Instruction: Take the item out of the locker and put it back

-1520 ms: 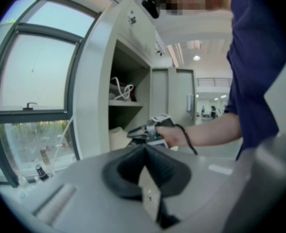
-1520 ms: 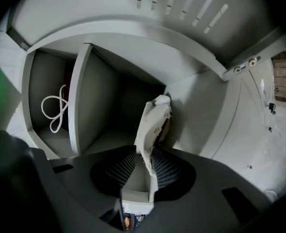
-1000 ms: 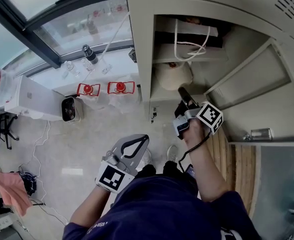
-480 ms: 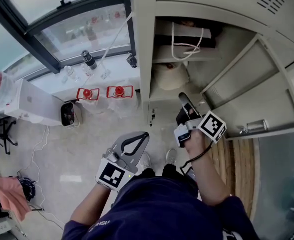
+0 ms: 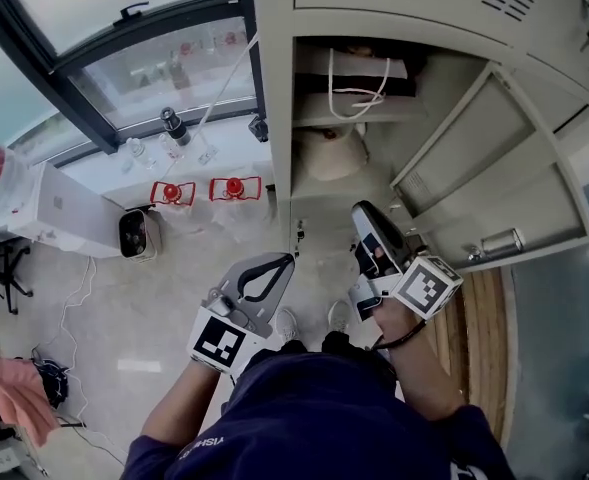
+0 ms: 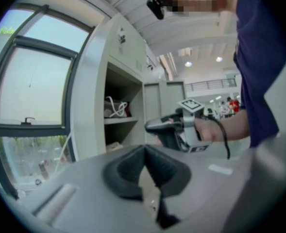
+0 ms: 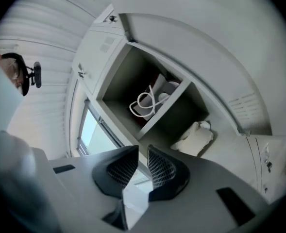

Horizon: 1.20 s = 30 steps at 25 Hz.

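Observation:
The open locker (image 5: pixel 279 118) has a dark bag with white cord handles (image 5: pixel 359 76) on its upper shelf and a cream bundle (image 5: pixel 331 153) in the compartment below. My right gripper (image 5: pixel 362 211) hangs in front of the opening, short of both. In the right gripper view the bag (image 7: pixel 150 101) and the bundle (image 7: pixel 193 139) lie ahead of the right gripper (image 7: pixel 143 149). Its jaws have just been closing to a narrow gap, with nothing between them. My left gripper (image 5: pixel 290 259) is lower and to the left, over the floor. Its tips (image 6: pixel 144 148) meet, empty.
The locker door (image 5: pixel 474 178) swings out to the right, its latch toward me. Left of the locker a window sill carries a bottle (image 5: pixel 174 125) and two red-topped items (image 5: pixel 234 186). A white box (image 5: pixel 64 213) and a small device (image 5: pixel 134 233) sit below.
My right gripper has lifted and rolled, and its tip now stands further back from the cream bundle. The left gripper has risen slightly.

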Available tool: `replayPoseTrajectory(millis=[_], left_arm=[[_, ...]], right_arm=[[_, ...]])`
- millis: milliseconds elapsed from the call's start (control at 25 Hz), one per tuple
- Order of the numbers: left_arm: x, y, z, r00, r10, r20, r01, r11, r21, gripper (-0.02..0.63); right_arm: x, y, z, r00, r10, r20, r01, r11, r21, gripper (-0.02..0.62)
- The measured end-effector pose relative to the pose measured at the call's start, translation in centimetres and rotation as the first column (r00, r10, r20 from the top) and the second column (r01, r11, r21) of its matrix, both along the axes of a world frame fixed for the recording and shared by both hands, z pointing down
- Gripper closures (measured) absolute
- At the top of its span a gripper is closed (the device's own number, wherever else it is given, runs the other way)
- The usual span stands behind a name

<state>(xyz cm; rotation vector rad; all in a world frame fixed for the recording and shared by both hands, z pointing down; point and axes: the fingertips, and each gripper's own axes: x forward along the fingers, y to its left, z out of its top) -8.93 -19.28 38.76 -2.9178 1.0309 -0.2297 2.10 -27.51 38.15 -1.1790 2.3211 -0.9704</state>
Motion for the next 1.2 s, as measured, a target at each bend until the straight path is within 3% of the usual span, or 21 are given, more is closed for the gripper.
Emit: replayPoseTrajectory(millis=[200, 560, 1040, 1200], left_arm=[[0.1, -0.2, -0.8, 1.0, 0.002, -0.005, -0.002, 1.0, 0.018, 0.603], [2.7, 0.3, -1.8, 0.999, -0.052, 0.008, 0.052, 0.998, 0.033, 0.603], [10.9, 4.5, -2.3, 0.976, -0.216, 0.039, 0.214, 0.975, 0.052, 0.603], [12.5, 6.4, -2.3, 0.971, -0.23, 0.064, 0.226, 0.972, 0.059, 0.603]], right_arm=[[-0.5, 2.1, -2.3, 0.991, -0.045, -0.129, 0.062, 0.99, 0.125, 0.552], [0.4, 4.9, -4.2, 0.953, -0.141, -0.268, 0.203, 0.954, 0.219, 0.558], [5.9, 11.0, -3.9, 0.849, -0.299, -0.435, 0.445, 0.849, 0.284, 0.569], [7.1, 12.5, -2.8, 0.827, -0.328, -0.456, 0.478, 0.837, 0.265, 0.571]])
